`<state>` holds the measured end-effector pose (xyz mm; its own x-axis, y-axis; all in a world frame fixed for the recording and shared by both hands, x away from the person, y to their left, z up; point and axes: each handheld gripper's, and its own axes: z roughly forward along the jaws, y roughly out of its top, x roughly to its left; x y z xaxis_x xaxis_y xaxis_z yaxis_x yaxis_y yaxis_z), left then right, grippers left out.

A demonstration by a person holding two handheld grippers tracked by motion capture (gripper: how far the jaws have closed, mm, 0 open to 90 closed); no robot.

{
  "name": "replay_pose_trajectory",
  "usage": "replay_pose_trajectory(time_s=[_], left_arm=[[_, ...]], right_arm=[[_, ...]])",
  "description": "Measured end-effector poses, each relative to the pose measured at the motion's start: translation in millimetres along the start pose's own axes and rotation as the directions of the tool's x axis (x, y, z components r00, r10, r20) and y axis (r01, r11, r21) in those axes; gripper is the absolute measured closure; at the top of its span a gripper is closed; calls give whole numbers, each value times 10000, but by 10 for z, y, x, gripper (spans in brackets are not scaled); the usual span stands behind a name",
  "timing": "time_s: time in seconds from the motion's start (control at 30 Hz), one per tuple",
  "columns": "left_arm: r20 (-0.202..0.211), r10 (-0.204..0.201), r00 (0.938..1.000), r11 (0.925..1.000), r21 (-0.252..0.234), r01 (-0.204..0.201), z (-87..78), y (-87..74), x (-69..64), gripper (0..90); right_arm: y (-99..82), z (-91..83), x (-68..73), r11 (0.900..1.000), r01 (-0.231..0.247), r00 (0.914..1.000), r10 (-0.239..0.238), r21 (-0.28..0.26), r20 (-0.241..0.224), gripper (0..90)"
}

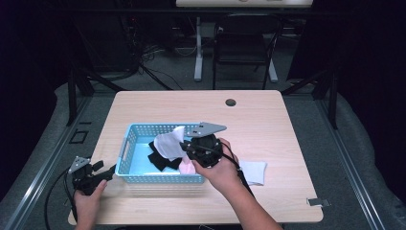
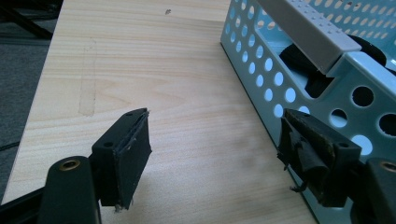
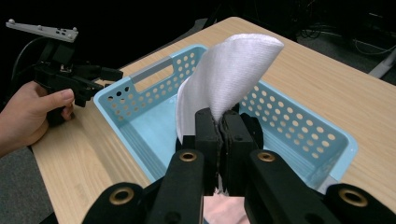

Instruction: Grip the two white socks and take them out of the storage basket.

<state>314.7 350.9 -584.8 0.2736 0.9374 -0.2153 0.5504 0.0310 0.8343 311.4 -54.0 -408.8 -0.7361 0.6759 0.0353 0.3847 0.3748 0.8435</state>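
My right gripper (image 1: 184,146) hangs over the light blue perforated basket (image 1: 128,143), shut on a white cloth (image 1: 170,141). In the right gripper view the white cloth (image 3: 229,79) stands up from between the closed pads (image 3: 208,128), above the basket (image 3: 299,126). A black cloth (image 1: 160,160) and a pink cloth (image 1: 187,165) lie inside the basket. My left gripper (image 1: 107,173) rests on the table just left of the basket, open. Its spread fingers (image 2: 128,149) hold nothing, and the basket wall (image 2: 280,79) is beside the right one.
Another white cloth (image 1: 253,171) lies flat on the wooden table (image 1: 268,124), right of the basket. A round cable hole (image 1: 231,102) sits near the far edge. A chair (image 1: 242,48) and a table leg stand beyond.
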Motion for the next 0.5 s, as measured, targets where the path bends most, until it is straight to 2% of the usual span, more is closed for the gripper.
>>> replay_pose_trajectory(time_s=[0.23, 0.5], left_arm=[[-56, -20, 10000, 9999, -126, 19, -11, -6, 14, 250], [-65, 20, 10000, 9999, -107, -21, -11, -3, 13, 250]], right_arm=[[-67, -210, -99, 9996, -171, 9995, 177, -225, 242, 872], [-194, -540, -226, 9982, -447, 9967, 474, -405, 667, 873]])
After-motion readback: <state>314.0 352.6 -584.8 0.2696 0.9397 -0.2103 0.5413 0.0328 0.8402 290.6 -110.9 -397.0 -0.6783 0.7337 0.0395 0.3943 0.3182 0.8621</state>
